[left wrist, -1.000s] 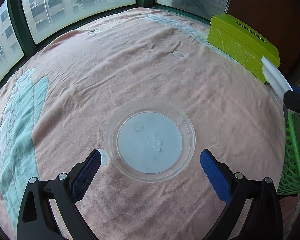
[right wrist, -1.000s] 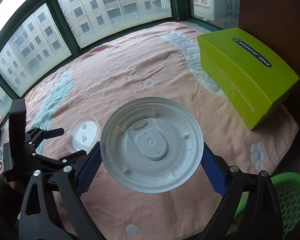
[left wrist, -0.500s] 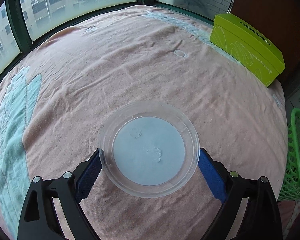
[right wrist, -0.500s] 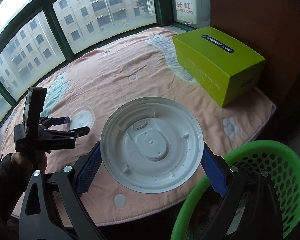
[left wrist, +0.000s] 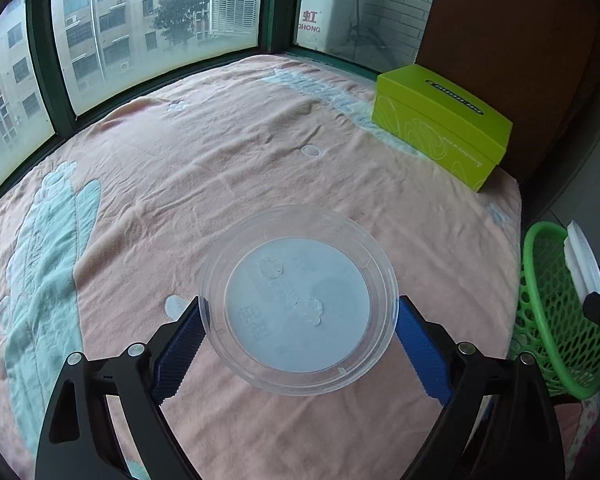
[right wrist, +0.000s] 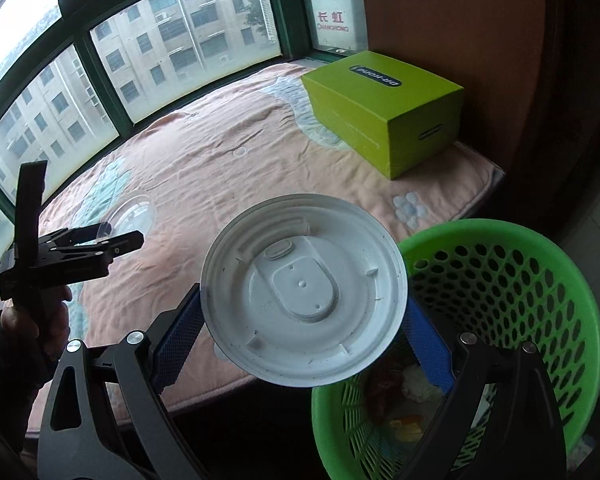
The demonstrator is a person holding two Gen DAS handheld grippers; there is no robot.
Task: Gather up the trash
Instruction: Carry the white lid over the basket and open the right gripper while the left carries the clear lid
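Note:
A clear round plastic lid sits between the blue pads of my left gripper, which is shut on its rim and holds it a little above the pink blanket. In the right wrist view this lid shows at the tips of the left gripper. My right gripper is shut on a white round lid, held over the near-left rim of the green mesh basket. In the left wrist view the white lid shows edge-on above the basket.
A lime green box stands at the blanket's far right corner by a brown wall. Windows run along the far side. The basket stands off the bed's right edge with some scraps at its bottom. A person's hand holds the left gripper.
My left gripper's pads closed onto the clear lid's rim and raised it off the blanket. My right gripper carried the white lid rightward, from over the blanket to the basket's rim.

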